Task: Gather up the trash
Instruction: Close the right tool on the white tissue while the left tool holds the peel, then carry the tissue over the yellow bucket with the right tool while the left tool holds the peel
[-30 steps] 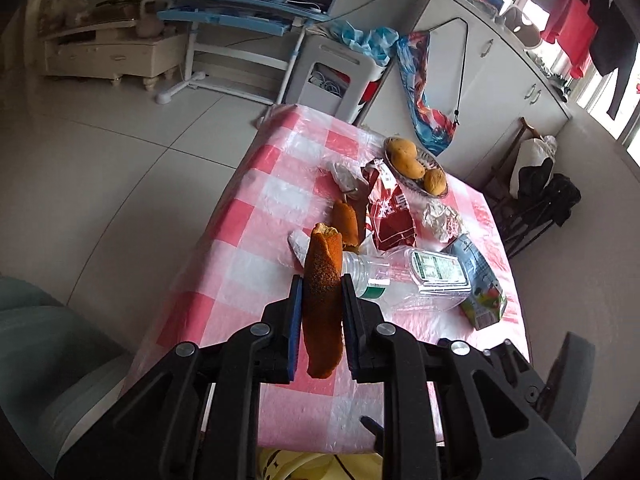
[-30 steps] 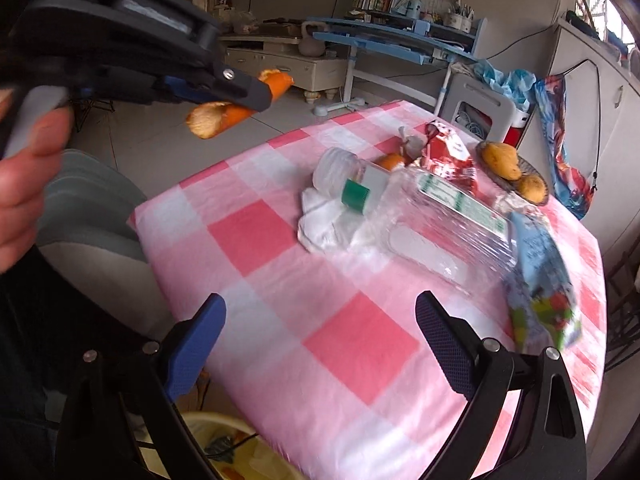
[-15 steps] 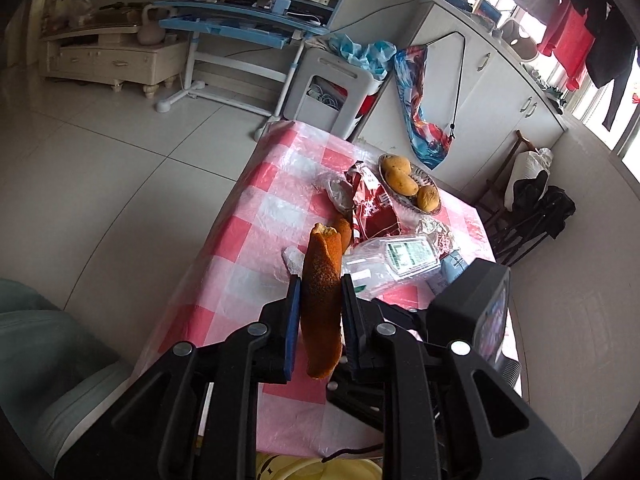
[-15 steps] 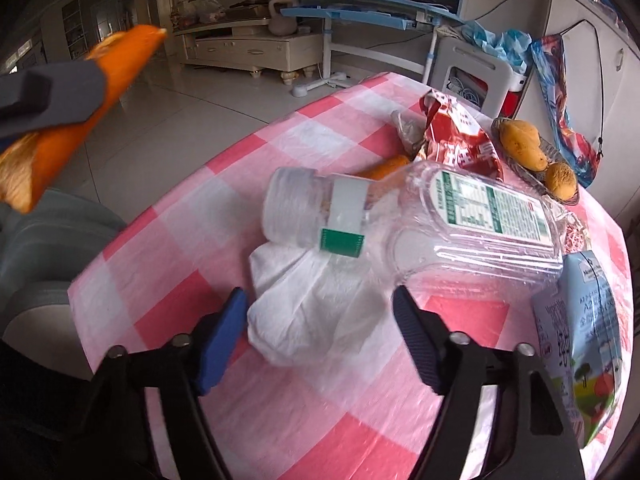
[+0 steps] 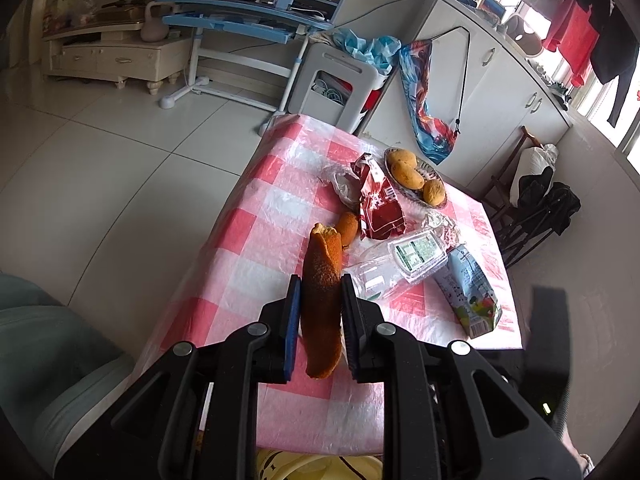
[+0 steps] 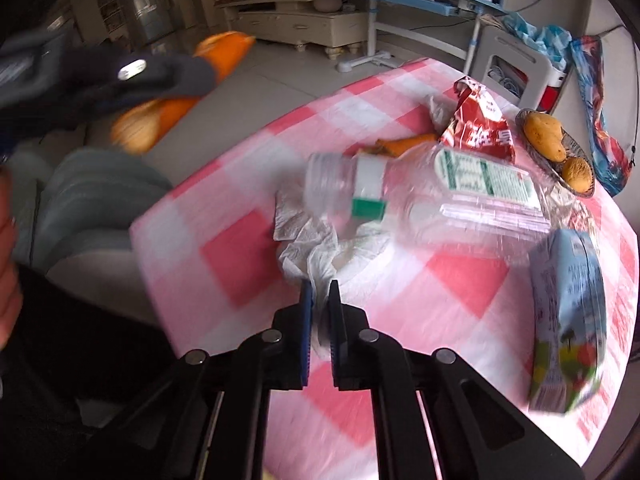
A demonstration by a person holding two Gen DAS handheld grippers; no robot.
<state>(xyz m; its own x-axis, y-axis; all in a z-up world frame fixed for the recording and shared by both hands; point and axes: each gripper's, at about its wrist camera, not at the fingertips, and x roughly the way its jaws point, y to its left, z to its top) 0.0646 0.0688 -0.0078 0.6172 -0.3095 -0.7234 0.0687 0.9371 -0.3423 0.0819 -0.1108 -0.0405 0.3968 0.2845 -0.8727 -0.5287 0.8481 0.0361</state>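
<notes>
My left gripper is shut on a long strip of orange peel and holds it above the near end of the checked table. The right wrist view shows the same peel raised at the upper left. My right gripper is closing on a fold of the crumpled white tissue, and its blue pads press on the paper. The tissue lies partly under the neck of a clear plastic bottle on its side. A second piece of peel lies on the cloth.
A red snack bag, a blue drink carton and crumpled clear wrap lie around the bottle. A basket of fruit sits at the far end. A yellow bin stands below the near table edge, with a grey-green chair at the left.
My right gripper went from wide open above the table down to the tissue and closed on it. The left gripper kept still with the peel in it.
</notes>
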